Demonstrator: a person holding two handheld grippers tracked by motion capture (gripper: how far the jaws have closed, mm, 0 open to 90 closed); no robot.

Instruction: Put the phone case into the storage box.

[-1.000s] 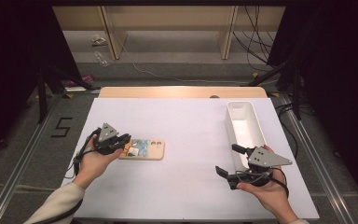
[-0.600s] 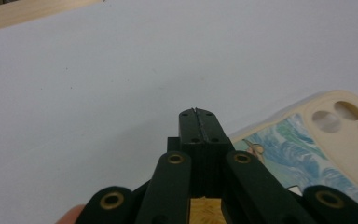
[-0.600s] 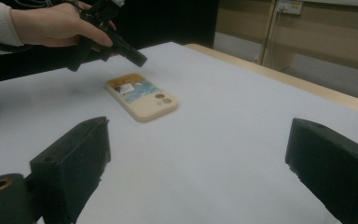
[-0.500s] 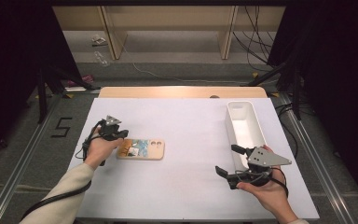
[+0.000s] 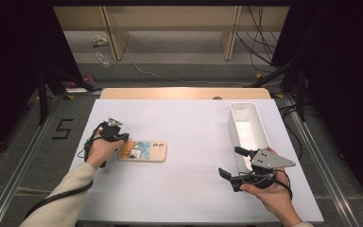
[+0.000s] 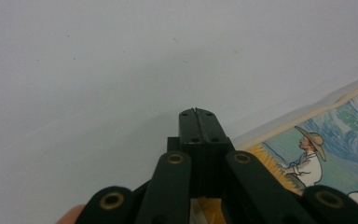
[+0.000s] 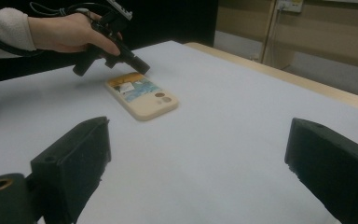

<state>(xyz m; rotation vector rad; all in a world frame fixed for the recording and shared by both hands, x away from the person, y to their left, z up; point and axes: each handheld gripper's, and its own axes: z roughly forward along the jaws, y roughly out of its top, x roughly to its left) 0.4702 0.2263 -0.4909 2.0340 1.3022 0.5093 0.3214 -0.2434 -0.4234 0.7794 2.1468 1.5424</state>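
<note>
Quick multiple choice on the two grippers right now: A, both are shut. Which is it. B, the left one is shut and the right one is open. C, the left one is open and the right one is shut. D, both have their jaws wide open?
B: in the left gripper view the left gripper has its jaws pressed together beside the phone case, while the right gripper shows its jaws spread far apart over the white table.

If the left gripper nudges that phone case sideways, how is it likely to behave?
The phone case lies flat on the smooth white table, so it would probably slide, not tip or roll. It looks thin and likely light. The left gripper, jaws shut at its corner, might spin it.
</note>
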